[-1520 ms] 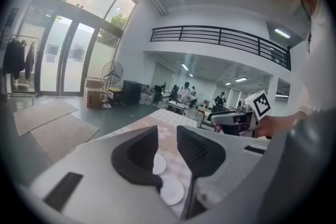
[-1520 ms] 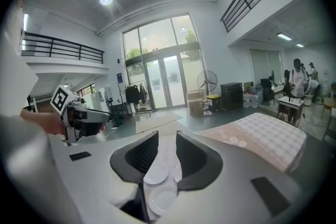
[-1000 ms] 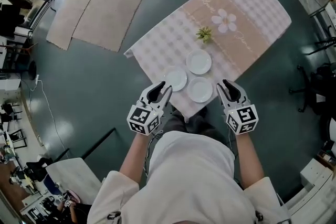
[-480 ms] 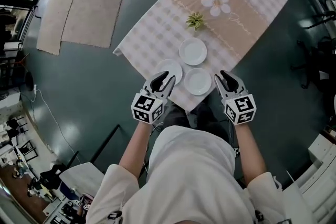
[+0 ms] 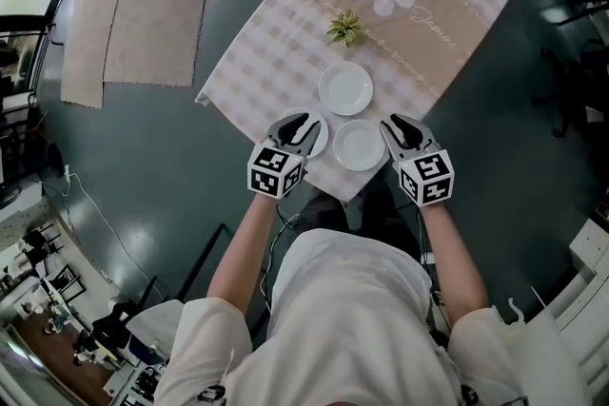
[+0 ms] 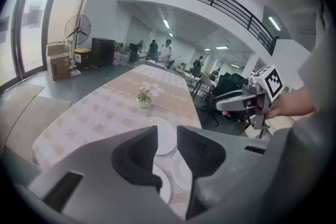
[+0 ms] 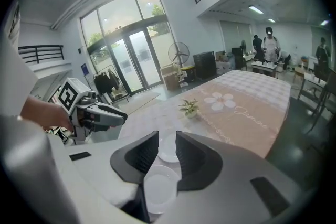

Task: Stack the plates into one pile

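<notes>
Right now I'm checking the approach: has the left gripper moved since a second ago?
Yes: the left gripper has advanced, now covering most of the near-left plate.

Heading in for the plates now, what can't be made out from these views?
Left plate: head view, largely under the left gripper; in the left gripper view its jaws cover most of it.
Near plate: right gripper view, part of its rim sits behind the right gripper.
Tablecloth lettering: too small to read in head view.
</notes>
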Demonstrator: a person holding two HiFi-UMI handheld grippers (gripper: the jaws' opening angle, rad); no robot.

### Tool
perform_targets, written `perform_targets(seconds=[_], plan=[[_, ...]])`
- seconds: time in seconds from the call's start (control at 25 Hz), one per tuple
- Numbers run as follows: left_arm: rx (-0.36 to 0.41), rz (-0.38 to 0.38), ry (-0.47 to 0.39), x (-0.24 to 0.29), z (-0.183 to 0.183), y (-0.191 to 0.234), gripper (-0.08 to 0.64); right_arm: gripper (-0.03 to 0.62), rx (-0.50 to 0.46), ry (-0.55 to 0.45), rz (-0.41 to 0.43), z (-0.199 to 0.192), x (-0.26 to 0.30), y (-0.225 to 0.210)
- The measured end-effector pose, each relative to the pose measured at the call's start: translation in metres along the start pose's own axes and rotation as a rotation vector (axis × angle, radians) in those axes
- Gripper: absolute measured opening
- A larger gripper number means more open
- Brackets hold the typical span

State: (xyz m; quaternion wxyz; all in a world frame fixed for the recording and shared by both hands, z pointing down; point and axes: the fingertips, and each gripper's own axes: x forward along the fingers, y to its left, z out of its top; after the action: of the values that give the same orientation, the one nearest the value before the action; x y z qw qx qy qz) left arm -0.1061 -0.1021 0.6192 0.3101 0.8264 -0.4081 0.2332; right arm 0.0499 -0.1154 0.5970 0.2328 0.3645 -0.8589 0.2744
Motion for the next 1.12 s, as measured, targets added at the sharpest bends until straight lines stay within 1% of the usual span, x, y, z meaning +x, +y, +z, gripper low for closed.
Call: perform_targets(seconds=[0.2,0.32,0.52,0.88,1.12], plan=[[0.018,-0.027,0.055,0.032,-0.006,0.015,0.120,0.120,0.048,0.042,-0.004,-0.018,0.031,-0.011],[0.031,-0.042,0.099,0.051,-0.012,0.023,0.124,0.120,0.077,0.061,-0.016,-0.029,0.048,-0.019],[0.033,-0.053,0.183,0.081,-0.029,0.041,0.140,0.120,0.116,0.091,-0.032,-0.046,0.074,-0.032],[0.049,-0.069,0.302,0.112,-0.054,0.060,0.146,0.120,0.185,0.158,-0.058,-0.078,0.104,-0.050],[0.048,-0.070,0.341,0.128,-0.058,0.072,0.156,0.121,0.230,0.198,-0.067,-0.094,0.119,-0.058]])
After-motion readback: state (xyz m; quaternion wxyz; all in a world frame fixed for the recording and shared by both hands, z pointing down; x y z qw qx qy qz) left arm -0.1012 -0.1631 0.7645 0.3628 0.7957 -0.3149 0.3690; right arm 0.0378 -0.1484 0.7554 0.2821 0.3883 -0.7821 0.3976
